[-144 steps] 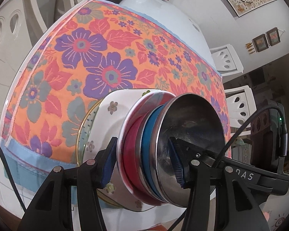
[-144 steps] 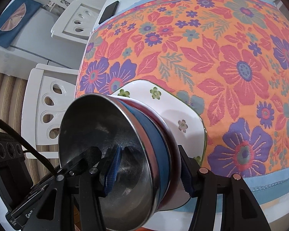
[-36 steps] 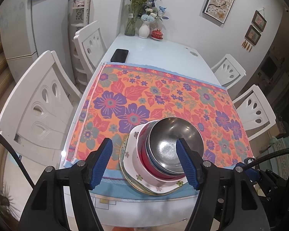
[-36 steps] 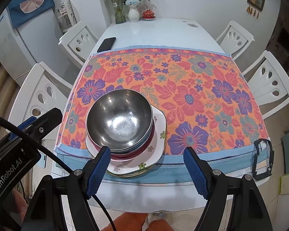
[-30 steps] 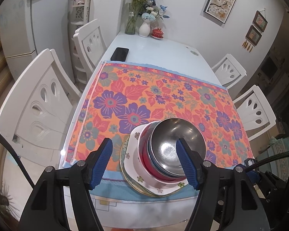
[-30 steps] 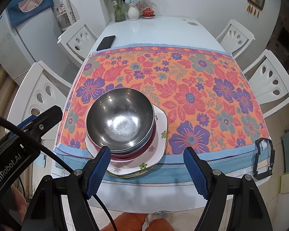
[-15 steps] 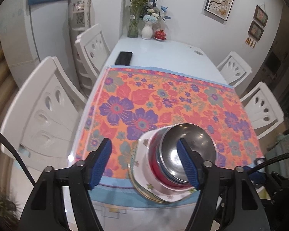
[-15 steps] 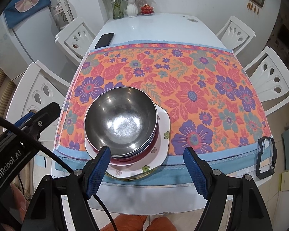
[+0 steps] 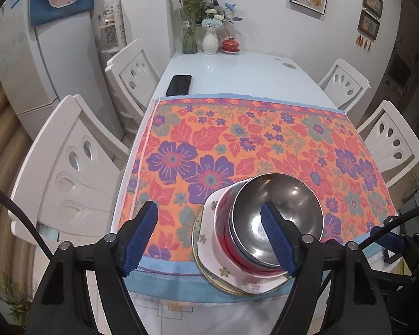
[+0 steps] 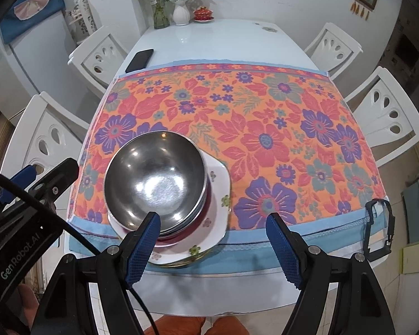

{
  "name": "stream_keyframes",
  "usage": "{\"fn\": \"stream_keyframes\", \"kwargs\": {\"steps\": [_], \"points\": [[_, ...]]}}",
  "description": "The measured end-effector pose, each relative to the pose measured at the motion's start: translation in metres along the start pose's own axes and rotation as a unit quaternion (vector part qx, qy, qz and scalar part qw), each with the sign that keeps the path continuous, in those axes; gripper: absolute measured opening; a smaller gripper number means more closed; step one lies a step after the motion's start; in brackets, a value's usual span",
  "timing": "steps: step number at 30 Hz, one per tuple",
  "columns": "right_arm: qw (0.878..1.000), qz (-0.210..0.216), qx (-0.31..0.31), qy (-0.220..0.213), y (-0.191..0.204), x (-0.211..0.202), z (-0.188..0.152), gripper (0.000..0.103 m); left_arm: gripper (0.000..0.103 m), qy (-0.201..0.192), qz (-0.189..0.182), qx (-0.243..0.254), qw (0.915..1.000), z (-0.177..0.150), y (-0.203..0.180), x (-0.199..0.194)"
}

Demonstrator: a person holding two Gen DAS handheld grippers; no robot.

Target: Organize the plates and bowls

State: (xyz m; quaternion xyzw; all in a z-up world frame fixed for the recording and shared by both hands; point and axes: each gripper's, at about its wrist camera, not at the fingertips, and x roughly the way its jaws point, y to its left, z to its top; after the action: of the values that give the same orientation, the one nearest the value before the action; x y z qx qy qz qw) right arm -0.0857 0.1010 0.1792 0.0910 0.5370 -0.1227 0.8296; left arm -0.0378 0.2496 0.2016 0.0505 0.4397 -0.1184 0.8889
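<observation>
The big flowery cloth [image 10: 237,128] covers the near half of the white table [image 10: 209,42], and the stack sits at its near edge: flowered plates [image 10: 218,217] at the bottom, a red bowl [image 9: 223,234] and a blue one on them, and the shiny steel bowl [image 10: 153,178] on top. Both grippers hang above it, tipped down. The stack lies below and toward the right finger of the left gripper [image 9: 209,240], whose jaws have just been opening with nothing held, and toward the left finger of the right gripper [image 10: 212,248], spread wide and empty too.

Shiny metal bowl [image 10: 155,180] (woven cloth [image 10: 265,128])
</observation>
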Motion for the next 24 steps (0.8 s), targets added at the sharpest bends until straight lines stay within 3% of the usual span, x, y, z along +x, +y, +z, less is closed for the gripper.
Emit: {"fn": "stream_keyframes", "kwargs": {"steps": [6,24], "points": [[1.0,0.001,0.005,-0.002,0.0,-0.003,0.0,0.076,0.077,0.014,-0.012,-0.02,0.9996,0.001,0.006,0.006],[0.999,0.02,0.027,0.0,0.013,-0.004,-0.004,0.076,0.077,0.015,0.005,-0.007,0.9998,0.004,0.008,0.001]]}}
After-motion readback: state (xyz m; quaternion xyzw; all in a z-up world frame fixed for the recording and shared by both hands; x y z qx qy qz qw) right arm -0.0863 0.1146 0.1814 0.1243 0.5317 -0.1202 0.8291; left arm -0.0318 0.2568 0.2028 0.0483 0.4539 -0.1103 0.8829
